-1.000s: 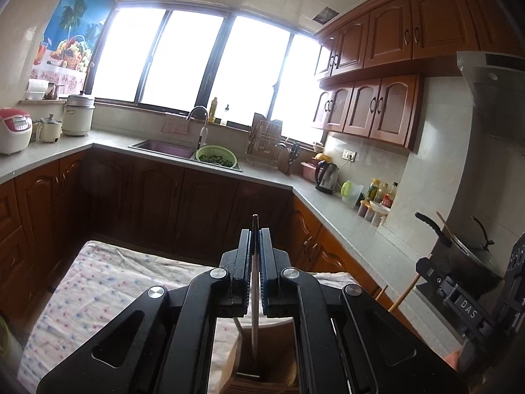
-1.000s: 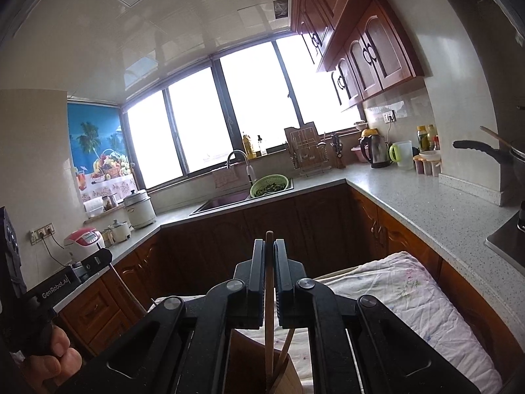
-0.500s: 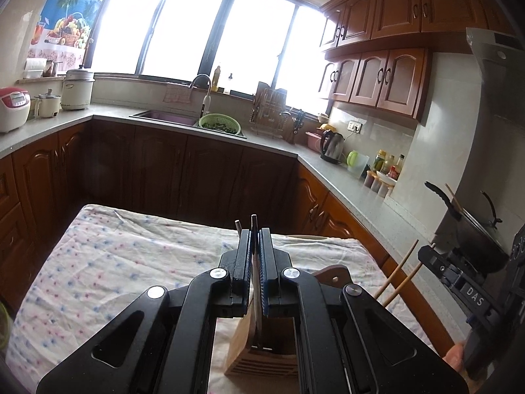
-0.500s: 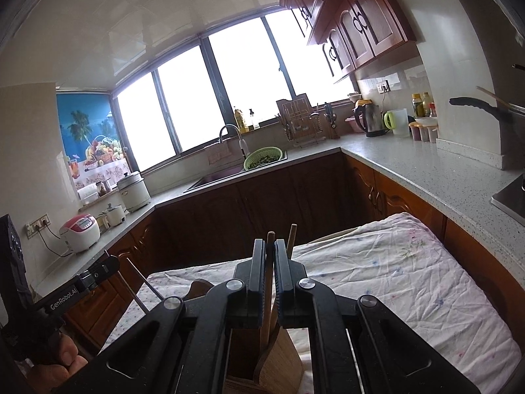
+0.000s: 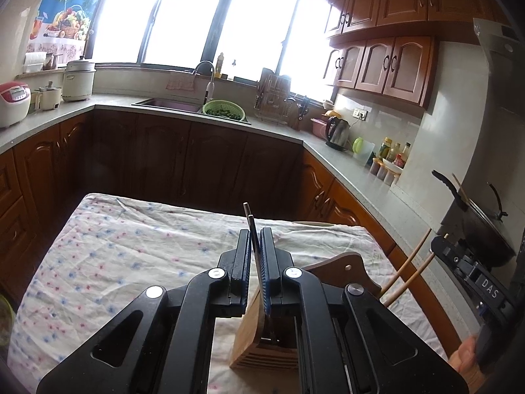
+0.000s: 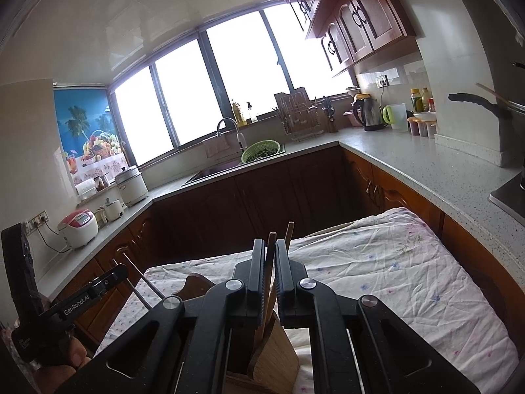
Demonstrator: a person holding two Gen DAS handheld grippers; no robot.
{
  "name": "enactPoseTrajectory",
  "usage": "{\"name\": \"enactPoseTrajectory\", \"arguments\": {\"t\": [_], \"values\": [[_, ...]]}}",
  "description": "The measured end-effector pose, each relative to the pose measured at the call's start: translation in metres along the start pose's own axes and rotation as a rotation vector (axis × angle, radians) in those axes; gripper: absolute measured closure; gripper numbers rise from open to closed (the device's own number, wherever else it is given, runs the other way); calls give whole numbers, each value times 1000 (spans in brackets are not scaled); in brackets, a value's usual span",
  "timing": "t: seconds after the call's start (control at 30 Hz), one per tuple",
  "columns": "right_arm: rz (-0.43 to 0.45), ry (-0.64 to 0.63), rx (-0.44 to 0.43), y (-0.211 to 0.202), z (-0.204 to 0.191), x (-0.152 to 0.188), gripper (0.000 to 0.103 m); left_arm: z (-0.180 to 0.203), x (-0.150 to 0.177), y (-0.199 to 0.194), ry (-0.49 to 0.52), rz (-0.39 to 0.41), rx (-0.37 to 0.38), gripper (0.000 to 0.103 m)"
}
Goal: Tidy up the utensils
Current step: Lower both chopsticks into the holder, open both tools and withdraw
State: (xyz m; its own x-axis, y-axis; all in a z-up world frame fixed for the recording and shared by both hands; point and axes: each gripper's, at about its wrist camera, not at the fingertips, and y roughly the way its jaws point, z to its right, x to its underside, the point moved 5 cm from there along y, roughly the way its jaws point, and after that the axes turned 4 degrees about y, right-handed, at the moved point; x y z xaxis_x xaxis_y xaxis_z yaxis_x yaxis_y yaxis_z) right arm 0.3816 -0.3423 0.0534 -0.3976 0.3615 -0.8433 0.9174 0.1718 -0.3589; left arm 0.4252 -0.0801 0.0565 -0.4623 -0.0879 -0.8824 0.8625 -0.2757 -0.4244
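Chopsticks: two pairs, both standing in the wooden utensil holder (image 5: 262, 344) on the floral cloth (image 5: 131, 262).

Left gripper (image 5: 255, 262): we see its jaws parted since half a second ago; the metal pair (image 5: 252, 239) leans loose against the right pad.

Right gripper (image 6: 269, 269): jaws likewise eased apart; the wooden pair (image 6: 271, 256) stands free between them.

We judge both pairs delivered; withdrawal comes next.

Home kitchen. L-shaped speckled countertop (image 5: 344, 170) over dark wood cabinets (image 5: 210, 161), sink (image 5: 167, 104) with faucet under a wide window (image 5: 197, 16), green colander (image 5: 223, 111), dish rack (image 5: 274, 105), electric kettle (image 5: 338, 132). Rice cooker (image 5: 13, 104) far left, wok (image 5: 482, 226) on the stove at right, more wood cabinets overhead.
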Motion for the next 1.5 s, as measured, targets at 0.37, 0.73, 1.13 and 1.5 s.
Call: {"name": "enactPoseTrajectory", "arguments": {"t": [0.37,0.73,1.13,1.5], "values": [[-11,45,-13,-6,6,0,60,-2,-1,-7,-15,-24,9,84],[12,82,-44,-37,9,4,25,-9,16,-53,6,4,-18,27],[-47,92,-71,-82,10,46,15,-27,66,-106,-6,-73,-41,23],[-127,79,-55,-122,17,97,15,-32,125,-144,-16,-175,-49,23]]}}
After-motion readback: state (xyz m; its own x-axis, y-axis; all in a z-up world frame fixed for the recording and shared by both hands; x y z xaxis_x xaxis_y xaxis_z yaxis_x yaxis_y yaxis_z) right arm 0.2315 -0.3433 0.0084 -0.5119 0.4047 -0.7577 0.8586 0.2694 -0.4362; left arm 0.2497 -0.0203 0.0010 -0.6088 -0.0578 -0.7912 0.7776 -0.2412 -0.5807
